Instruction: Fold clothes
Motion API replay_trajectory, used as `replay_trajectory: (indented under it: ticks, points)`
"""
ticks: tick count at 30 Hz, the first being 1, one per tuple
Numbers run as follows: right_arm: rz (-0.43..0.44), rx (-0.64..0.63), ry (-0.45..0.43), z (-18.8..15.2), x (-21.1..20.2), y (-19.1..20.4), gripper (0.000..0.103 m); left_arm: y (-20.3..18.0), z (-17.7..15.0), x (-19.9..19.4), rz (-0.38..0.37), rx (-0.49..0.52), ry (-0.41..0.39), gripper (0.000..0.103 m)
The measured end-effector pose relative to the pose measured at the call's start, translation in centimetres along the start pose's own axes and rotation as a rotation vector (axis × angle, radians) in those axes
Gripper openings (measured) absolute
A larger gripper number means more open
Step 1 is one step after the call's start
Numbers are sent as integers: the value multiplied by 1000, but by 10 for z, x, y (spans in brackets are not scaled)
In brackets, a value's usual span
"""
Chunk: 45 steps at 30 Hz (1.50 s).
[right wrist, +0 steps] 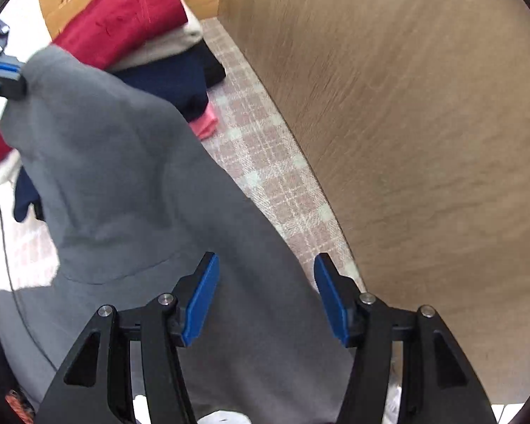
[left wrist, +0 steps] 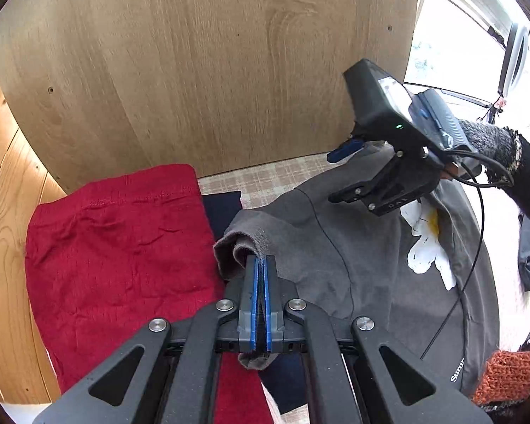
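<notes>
The worktop (right wrist: 265, 162) is covered by a cloth with pink and white checks, and a tall panel of light wood (left wrist: 194, 70) stands along its far edge; at 1 o'clock in the left wrist view a bright window (left wrist: 452, 46) is seen. There are two grippers and one grey T-shirt (left wrist: 335, 247). Nearest in the left wrist view, the left gripper (left wrist: 261, 265) has its jaws pressed together on a rolled sleeve hem of the grey T-shirt, lifting it a little. The shirt lies on the worktop with its long axis going from 7 o'clock to 1 o'clock in the right wrist view, and it shows a white flower print (left wrist: 427, 247). The right gripper (right wrist: 265, 265) hovers over the shirt with its jaws spread and nothing between them. At 9 o'clock from the left gripper there is a stack of folded clothes: one red piece (left wrist: 123, 247) on top, a pale one (right wrist: 173, 44), a dark blue one (right wrist: 173, 81) and a pink one (right wrist: 205, 123) under it. A hand in a dark knitted sleeve (left wrist: 526, 173) holds the right gripper at 2 o'clock.
</notes>
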State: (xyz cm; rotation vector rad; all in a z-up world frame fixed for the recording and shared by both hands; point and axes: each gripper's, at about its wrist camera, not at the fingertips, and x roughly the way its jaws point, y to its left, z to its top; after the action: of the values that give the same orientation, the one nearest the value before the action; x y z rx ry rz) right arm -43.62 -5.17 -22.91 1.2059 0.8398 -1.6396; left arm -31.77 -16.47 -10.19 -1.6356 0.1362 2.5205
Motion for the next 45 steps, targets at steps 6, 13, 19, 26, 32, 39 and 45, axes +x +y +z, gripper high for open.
replay_trajectory:
  ticks: [6, 13, 19, 26, 32, 39, 45]
  points:
    - [114, 36, 5, 6, 4, -13, 4, -5, -4, 1, -1, 22, -12, 2]
    - [-26, 19, -105, 6, -31, -15, 5, -3, -12, -10, 15, 14, -53, 2]
    - [-95, -39, -6, 11, -2, -2, 28, 11, -6, -6, 17, -36, -51, 2]
    - [76, 3, -152, -4, -69, 5, 46, 28, 4, -11, 22, -72, -59, 2]
    - [159, -16, -48, -14, -26, 37, 45, 19, 2, 2, -9, -75, -25, 2]
    - [181, 82, -94, -22, -45, 17, 45, -8, 7, -6, -14, 3, -30, 2]
    - [282, 35, -37, -58, -50, 59, 45, -20, 11, -9, -50, -9, -37, 2]
